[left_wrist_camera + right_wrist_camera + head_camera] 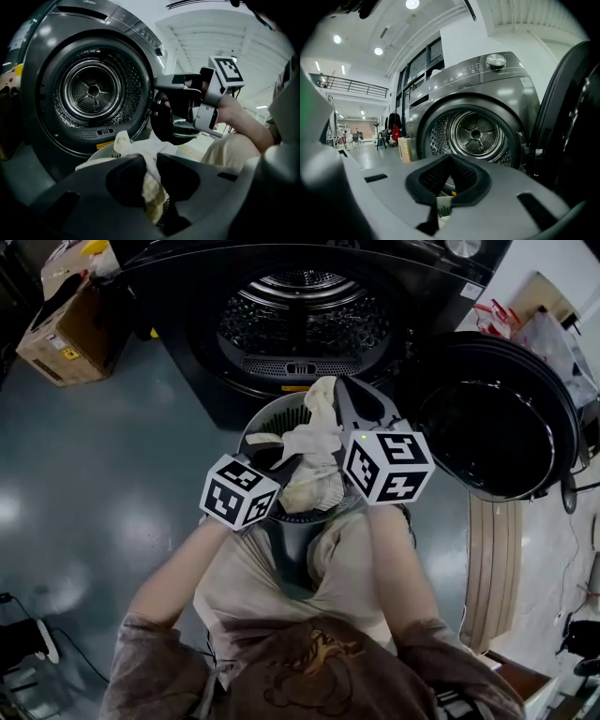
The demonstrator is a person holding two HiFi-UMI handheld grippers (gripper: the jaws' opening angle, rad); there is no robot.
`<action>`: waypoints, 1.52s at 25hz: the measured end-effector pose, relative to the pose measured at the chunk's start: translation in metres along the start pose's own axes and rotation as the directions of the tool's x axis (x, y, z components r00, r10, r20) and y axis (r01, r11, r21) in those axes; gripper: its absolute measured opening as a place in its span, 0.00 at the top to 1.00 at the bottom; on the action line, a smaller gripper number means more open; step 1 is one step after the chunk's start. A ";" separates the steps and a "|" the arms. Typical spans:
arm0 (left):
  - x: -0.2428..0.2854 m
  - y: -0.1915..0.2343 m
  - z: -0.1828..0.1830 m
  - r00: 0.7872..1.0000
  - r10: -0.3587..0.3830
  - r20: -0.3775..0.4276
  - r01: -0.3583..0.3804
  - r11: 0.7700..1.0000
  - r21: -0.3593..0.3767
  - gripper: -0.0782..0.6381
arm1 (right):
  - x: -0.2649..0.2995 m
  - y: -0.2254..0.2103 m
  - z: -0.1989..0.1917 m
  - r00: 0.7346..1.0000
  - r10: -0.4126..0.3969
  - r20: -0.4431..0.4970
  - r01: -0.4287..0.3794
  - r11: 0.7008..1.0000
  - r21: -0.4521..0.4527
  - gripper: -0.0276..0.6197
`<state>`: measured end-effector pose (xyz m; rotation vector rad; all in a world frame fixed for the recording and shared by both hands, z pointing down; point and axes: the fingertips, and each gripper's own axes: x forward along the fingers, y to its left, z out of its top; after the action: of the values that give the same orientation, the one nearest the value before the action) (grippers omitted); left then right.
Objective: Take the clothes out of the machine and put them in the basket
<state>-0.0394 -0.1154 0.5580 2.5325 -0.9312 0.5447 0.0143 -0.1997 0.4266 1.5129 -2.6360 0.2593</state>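
The dark front-loading machine has its drum [302,324] [93,89] [476,133] open, and its round door [492,418] is swung out to the right. A pale slatted basket [272,413] [101,150] stands on the floor right in front of it. My left gripper [298,448] [149,165] is above the basket, shut on a white cloth [309,439] [140,157] that bunches out past the pads. More cream clothes [314,488] lie in the basket below. My right gripper [339,387] [449,157] [161,86] hovers beside it, pointing at the drum, shut, with nothing held.
A cardboard box [66,329] [405,147] sits left of the machine. Bags [544,329] and a wooden strip [492,568] lie to the right, beyond the door. The grey floor [122,484] stretches away on the left. The person's torso fills the bottom of the head view.
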 end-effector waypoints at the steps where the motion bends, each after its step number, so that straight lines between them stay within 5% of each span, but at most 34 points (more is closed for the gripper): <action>1: -0.001 0.001 -0.001 1.000 0.006 -0.001 -0.006 1.000 0.003 0.79 | 0.000 0.001 -0.001 1.000 0.001 -0.001 -0.001 1.000 0.000 0.96; 7: 0.007 0.010 -0.015 0.995 0.031 -0.096 -0.031 0.999 -0.006 0.47 | 0.002 0.004 -0.002 1.000 0.012 0.001 -0.012 1.000 -0.001 0.96; 13: 0.015 0.015 -0.040 0.981 -0.018 -0.193 0.012 0.999 -0.032 0.45 | 0.006 0.009 -0.003 1.000 0.031 -0.001 -0.031 0.999 0.010 0.96; 19: 0.028 0.019 -0.080 0.937 -0.075 -0.342 0.053 0.996 -0.072 0.43 | 0.016 0.020 -0.010 0.997 0.082 -0.015 -0.081 0.997 0.013 0.96; 24: 0.007 0.027 -0.080 0.892 -0.065 -0.448 0.034 0.997 -0.076 0.42 | 0.034 0.028 -0.018 0.984 0.176 0.001 -0.176 0.980 0.093 0.96; 27: -0.017 0.029 -0.046 0.888 -0.048 -0.457 0.005 0.995 -0.096 0.42 | 0.027 0.030 0.010 0.972 0.231 -0.031 -0.227 0.969 0.094 0.96; 32: -0.064 0.019 0.055 0.937 -0.027 -0.348 -0.052 0.975 -0.214 0.41 | -0.007 0.027 0.088 0.961 0.255 -0.109 -0.247 0.965 0.086 0.96; 38: -0.137 -0.002 0.221 0.978 0.068 -0.198 -0.100 0.983 -0.155 0.42 | -0.042 0.023 0.208 0.945 0.282 -0.166 -0.269 0.958 0.096 0.96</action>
<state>-0.0853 -0.1482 0.3046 2.2577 -0.9728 0.6945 0.0165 -0.1924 0.2131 1.0736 -2.7108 0.4915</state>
